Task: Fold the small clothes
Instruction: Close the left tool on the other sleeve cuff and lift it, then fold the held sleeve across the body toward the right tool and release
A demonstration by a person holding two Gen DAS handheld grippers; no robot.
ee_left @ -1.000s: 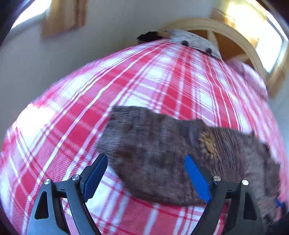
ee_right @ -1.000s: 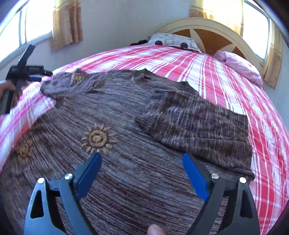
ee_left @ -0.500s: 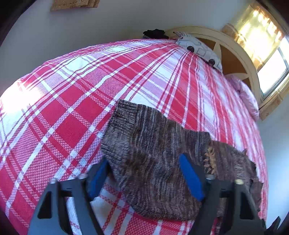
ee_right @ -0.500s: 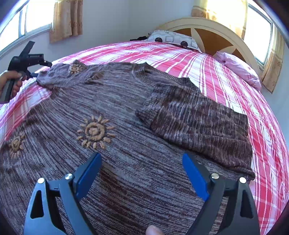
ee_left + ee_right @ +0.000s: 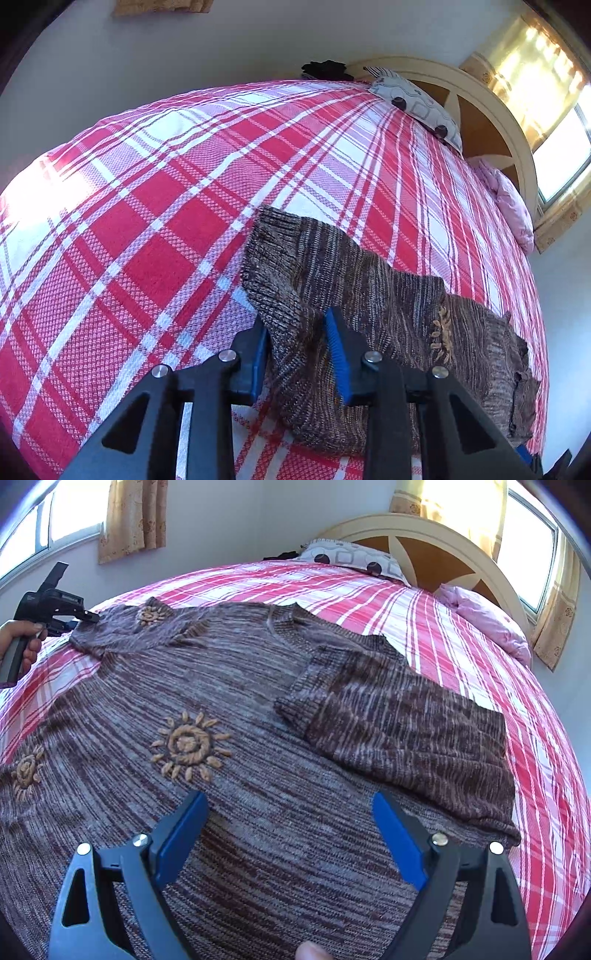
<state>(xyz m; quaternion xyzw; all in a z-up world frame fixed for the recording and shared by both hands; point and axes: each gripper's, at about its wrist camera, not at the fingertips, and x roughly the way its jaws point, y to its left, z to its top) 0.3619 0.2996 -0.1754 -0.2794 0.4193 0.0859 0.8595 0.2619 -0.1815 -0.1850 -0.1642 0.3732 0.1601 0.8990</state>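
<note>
My left gripper (image 5: 295,345) has just been closing and pinches the brown knitted sweater's (image 5: 258,812) sleeve cuff (image 5: 280,280) (bunched up); my right gripper (image 5: 290,834) hovers wide open, empty, above the sweater on the red-and-white plaid bedspread (image 5: 147,229).

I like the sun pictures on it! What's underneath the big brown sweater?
The sweater lies on a red and white checked bedspread, which shows all around it. One sleeve is folded on top. Whatever is directly beneath the sweater is covered.
</note>
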